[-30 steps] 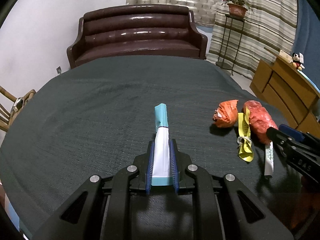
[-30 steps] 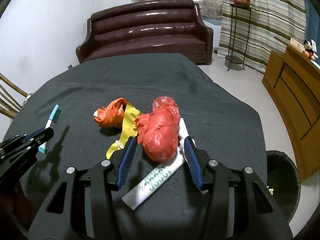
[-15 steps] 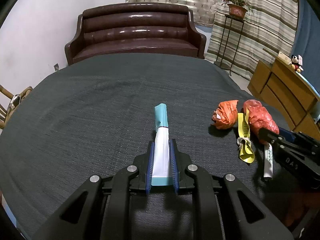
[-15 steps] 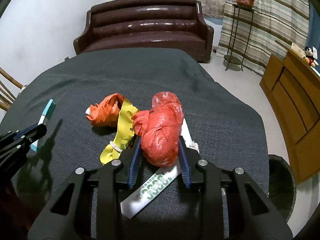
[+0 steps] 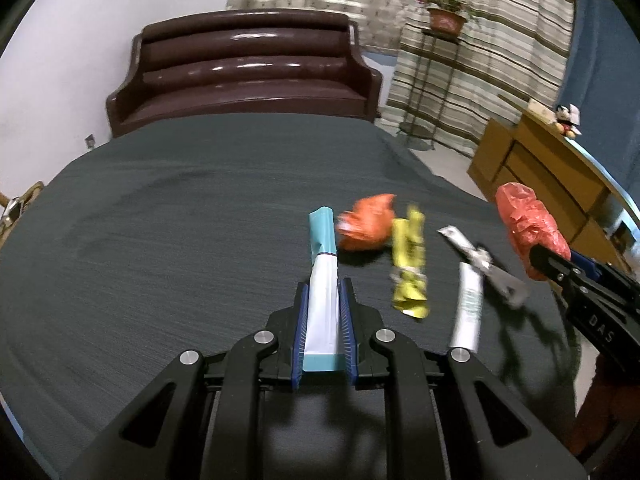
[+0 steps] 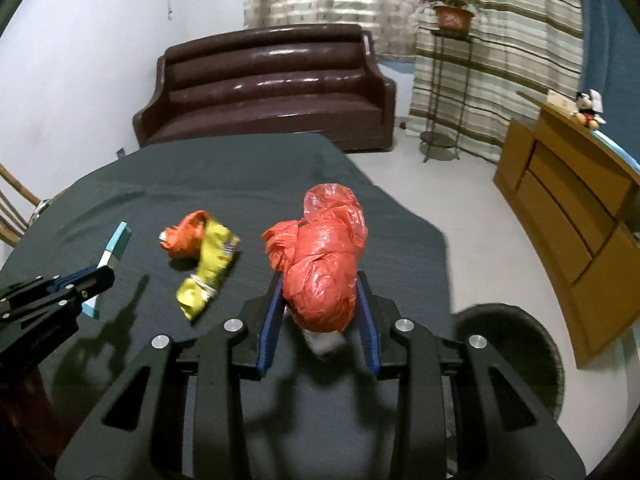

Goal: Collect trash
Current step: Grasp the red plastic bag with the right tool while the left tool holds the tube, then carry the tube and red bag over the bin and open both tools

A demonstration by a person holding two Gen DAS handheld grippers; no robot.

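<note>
Lifted since: crinkly red plastic bag, gripper-pinched

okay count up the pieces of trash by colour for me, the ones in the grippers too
Red plastic bag: 1
Orange wrapper: 1
Yellow wrapper: 1
White and teal packet: 1
White sachet: 1
Silver wrapper: 1
Total: 6

left gripper pointing forward, low over the table, jaws pinched tight on a packet | right gripper off to its right and lifted higher, pads squeezed on a red bag | both tips level-ish, well apart from each other
</note>
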